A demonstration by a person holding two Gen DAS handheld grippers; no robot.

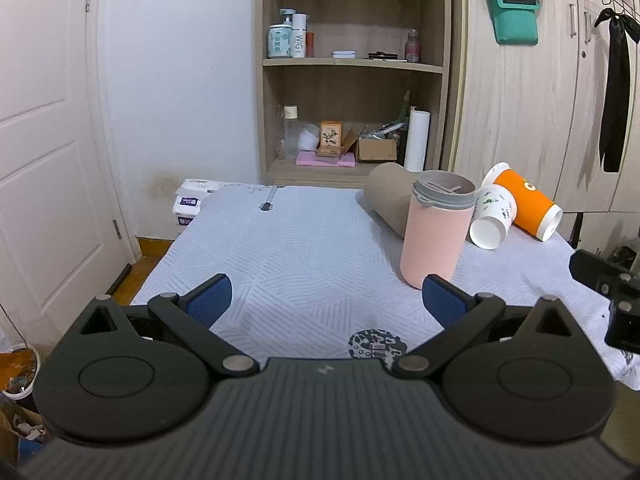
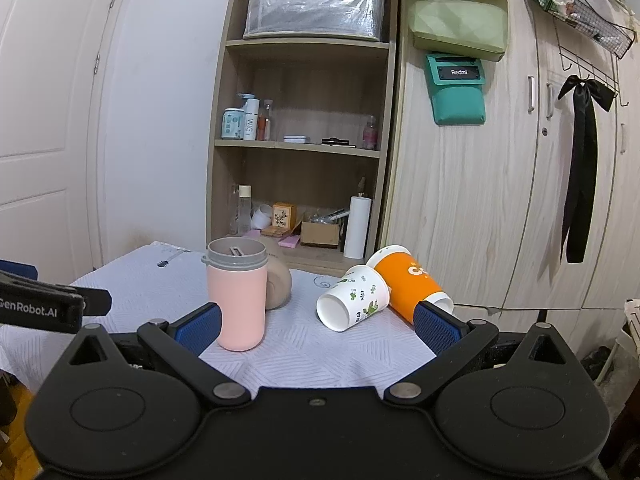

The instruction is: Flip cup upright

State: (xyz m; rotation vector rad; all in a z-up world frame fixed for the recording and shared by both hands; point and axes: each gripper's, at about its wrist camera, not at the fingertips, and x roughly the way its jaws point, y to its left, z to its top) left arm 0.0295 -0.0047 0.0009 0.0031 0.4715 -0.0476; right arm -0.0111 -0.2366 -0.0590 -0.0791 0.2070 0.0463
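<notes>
A pink cup with a grey rim stands upright on the table; it also shows in the right wrist view. A white cup with green print lies on its side, mouth toward me. An orange cup lies on its side just right of it. A beige cup lies on its side behind the pink one. My left gripper is open and empty, left of the pink cup. My right gripper is open and empty, in front of the white cup.
The table has a white patterned cloth. A wooden shelf unit with bottles and boxes stands behind it, with a wardrobe to its right. A white door is at the left. Tissue packs lie at the table's far left corner.
</notes>
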